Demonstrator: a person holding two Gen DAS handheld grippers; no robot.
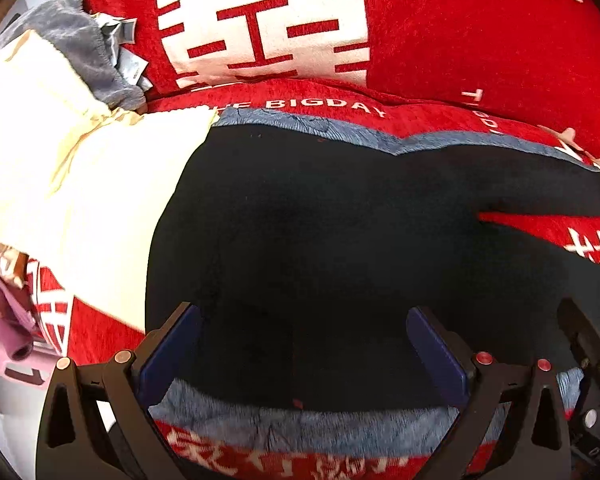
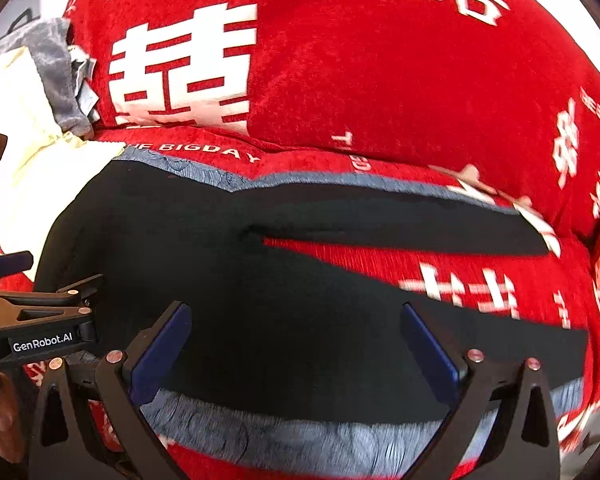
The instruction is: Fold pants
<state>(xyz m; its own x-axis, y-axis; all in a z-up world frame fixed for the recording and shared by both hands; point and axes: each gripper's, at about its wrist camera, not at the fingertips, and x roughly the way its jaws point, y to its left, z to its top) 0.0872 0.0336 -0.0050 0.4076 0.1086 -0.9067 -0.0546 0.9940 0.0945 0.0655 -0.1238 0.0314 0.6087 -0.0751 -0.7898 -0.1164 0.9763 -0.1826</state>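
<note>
Black pants point(image 1: 300, 220) lie flat on the red sofa seat, their blue-grey fleece lining showing along the edges. In the right wrist view the pants point(image 2: 220, 260) split into two legs that spread apart toward the right. My left gripper point(image 1: 304, 320) hovers open over the waist end, nothing between its blue pads. My right gripper point(image 2: 296, 312) is open too, low over the near leg close to the crotch. The left gripper point(image 2: 52, 270) shows at the left edge of that view, beside the waist.
A cream garment point(image 1: 80, 184) and a grey fleece piece point(image 1: 80, 52) are piled left of the pants. Red cushions with white characters point(image 1: 460, 40) rise behind the seat. Pink items point(image 1: 12, 320) lie at the far left. A hand point(image 2: 4, 420) holds the left gripper.
</note>
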